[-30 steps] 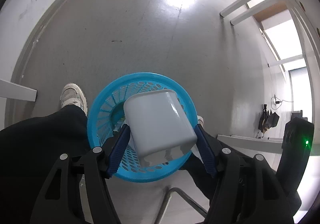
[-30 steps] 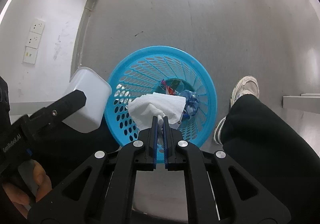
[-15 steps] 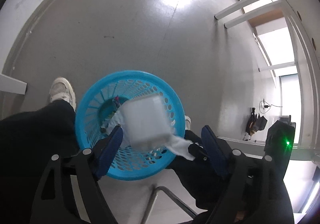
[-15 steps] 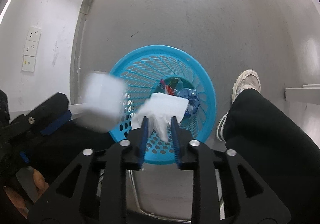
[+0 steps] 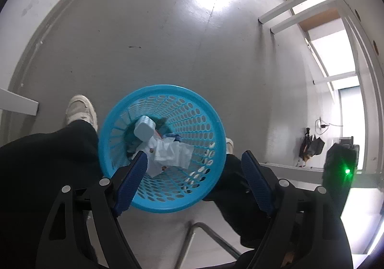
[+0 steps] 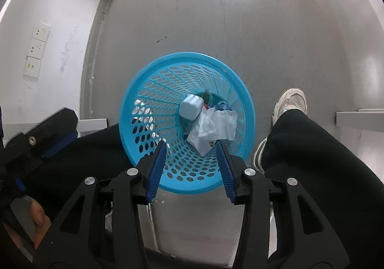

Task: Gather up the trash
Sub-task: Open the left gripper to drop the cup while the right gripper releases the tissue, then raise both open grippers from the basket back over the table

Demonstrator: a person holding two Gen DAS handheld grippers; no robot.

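Observation:
A blue perforated trash basket (image 5: 204,110) stands on the grey floor, also in the right wrist view (image 6: 148,77). Inside lie a white plastic container (image 5: 144,128) (image 6: 190,108), a crumpled white tissue (image 5: 171,152) (image 6: 213,126) and some coloured wrappers. My left gripper (image 5: 192,178) is open and empty above the basket's near rim. My right gripper (image 6: 192,163) is open and empty above the basket's near rim. The left gripper also shows at the left edge of the right wrist view (image 6: 48,134).
The person's black trouser legs (image 6: 324,161) and white shoes (image 5: 80,110) (image 6: 291,101) flank the basket. A wall with sockets (image 6: 37,49) is at the left. White desk frames (image 5: 295,14) and a metal chair leg (image 5: 211,240) stand nearby.
Both grippers opened. The white container dropped from the left gripper and the tissue from the right gripper; both now lie in the basket.

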